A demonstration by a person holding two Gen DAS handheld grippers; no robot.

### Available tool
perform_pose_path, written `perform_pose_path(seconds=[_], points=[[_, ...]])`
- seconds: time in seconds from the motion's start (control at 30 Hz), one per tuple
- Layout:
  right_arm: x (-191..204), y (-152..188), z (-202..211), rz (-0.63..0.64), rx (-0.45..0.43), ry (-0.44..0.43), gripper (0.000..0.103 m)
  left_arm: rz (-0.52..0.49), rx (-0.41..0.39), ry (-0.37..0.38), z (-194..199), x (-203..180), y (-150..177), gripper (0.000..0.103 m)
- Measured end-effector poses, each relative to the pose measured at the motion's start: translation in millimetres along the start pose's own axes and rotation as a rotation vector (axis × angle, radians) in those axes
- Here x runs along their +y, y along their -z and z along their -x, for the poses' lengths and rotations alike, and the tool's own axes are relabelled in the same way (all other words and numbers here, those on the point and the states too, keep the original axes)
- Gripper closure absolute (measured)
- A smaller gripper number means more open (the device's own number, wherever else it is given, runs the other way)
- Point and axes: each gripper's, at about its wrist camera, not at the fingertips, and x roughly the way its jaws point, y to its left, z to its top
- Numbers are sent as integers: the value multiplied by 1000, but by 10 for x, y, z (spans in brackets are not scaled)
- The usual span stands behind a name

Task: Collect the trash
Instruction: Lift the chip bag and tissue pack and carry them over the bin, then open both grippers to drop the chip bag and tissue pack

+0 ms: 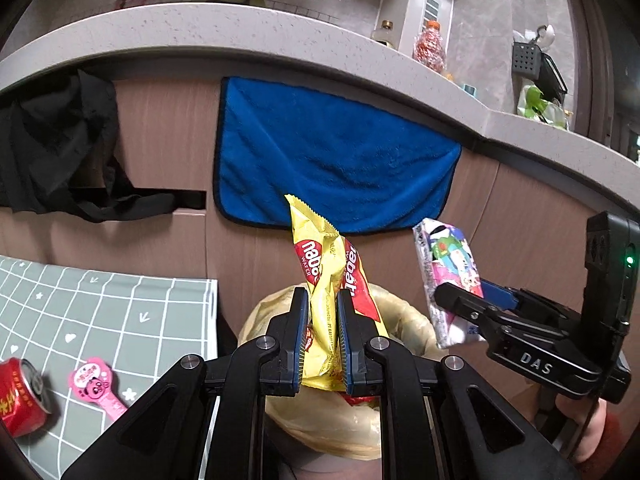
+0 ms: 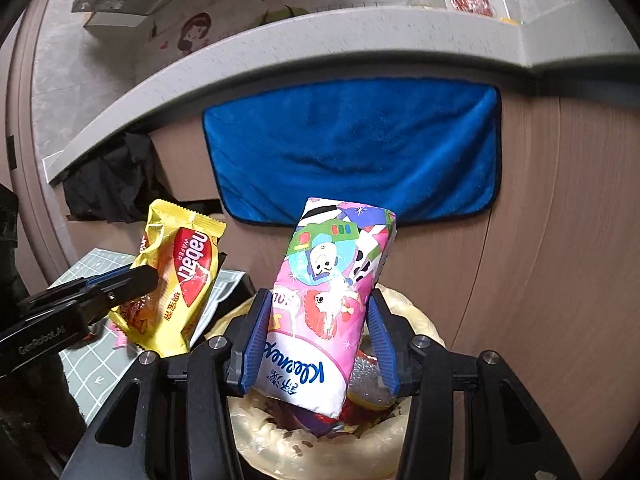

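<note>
My left gripper (image 1: 323, 340) is shut on a yellow Nabati wafer wrapper (image 1: 320, 280) and holds it above the trash bin (image 1: 412, 312), which has a cream bag over its rim. My right gripper (image 2: 316, 344) is shut on a pink Kleenex tissue pack (image 2: 328, 300), tilted, over the same bin (image 2: 416, 320). The right gripper with the tissue pack (image 1: 448, 276) shows at the right of the left wrist view. The left gripper with the wrapper (image 2: 180, 276) shows at the left of the right wrist view. Trash lies inside the bin.
A table with a green grid mat (image 1: 120, 320) stands left of the bin, with a red can (image 1: 22, 396) and a pink cartoon item (image 1: 96, 384) on it. A blue towel (image 1: 332, 160) and black cloth (image 1: 56, 148) hang on the wooden counter front behind.
</note>
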Motion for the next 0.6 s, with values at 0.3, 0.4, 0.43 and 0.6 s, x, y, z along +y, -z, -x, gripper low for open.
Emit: perform_pose_path(seconds=[0.3,0.4,0.43,0.6], points=[[-140,14,-123,-30,19,-4,59,17,60,19,-233,7,40,88],[-195,-3,-172,-42,25,0,59,30,74,46,-338,11,23,88],[-214,-2,-188,-45,27,2,59,42,70,51,-361,29,16,88],[-329,60,-345,-72,79,-13,54,212,155,162,-606,299,10,66]])
